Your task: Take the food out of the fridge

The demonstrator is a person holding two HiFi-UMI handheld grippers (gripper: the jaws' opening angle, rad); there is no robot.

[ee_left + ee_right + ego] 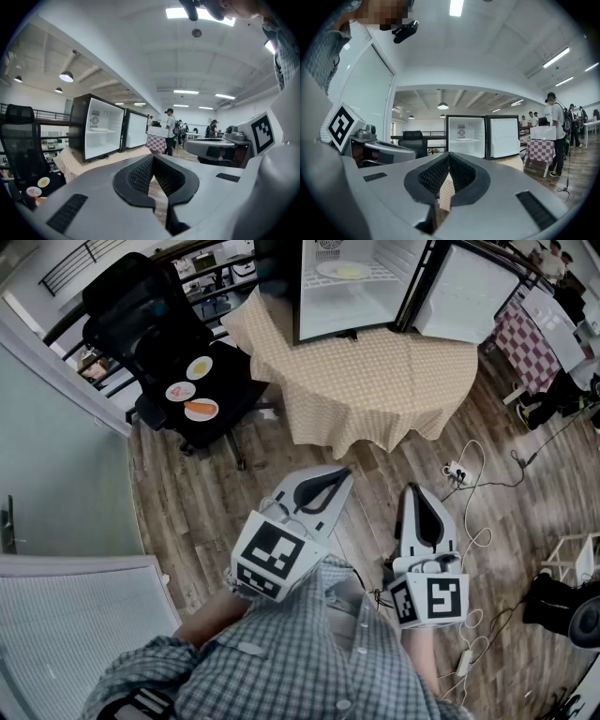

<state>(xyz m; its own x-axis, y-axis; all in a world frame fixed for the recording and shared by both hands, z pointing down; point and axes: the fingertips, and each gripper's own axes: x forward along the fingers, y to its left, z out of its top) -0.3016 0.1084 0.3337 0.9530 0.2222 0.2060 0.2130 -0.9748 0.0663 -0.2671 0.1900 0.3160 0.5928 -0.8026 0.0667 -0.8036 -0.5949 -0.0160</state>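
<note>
**Head view, near to far.** At the lower edge is the person's checked shirt (309,652). Ahead of it, the left gripper (339,476) and the right gripper (413,493) both point toward the fridge (356,313) and stand well short of it. Each pair of fingers is clenched tip to tip, grasping nothing. Below them is the wooden floor (225,512), with white cables (480,474) lying on the fridge's door side.

Left of the fridge and nearer than it stands a black office chair (141,306). Its seat carries three small plates: one with a yellow piece (200,367), one with a red-and-white piece (180,391) and one with a long orange piece (201,410).

The fridge rests on a worktop (375,381) draped in a beige checked cloth. Its door (464,292) is swung open to the right, white inner face showing.

Inside the fridge, on the upper wire shelf, lies the food: a white plate (342,271) bearing a flat, pale yellow portion. The compartment below that shelf shows only white walls.
</note>
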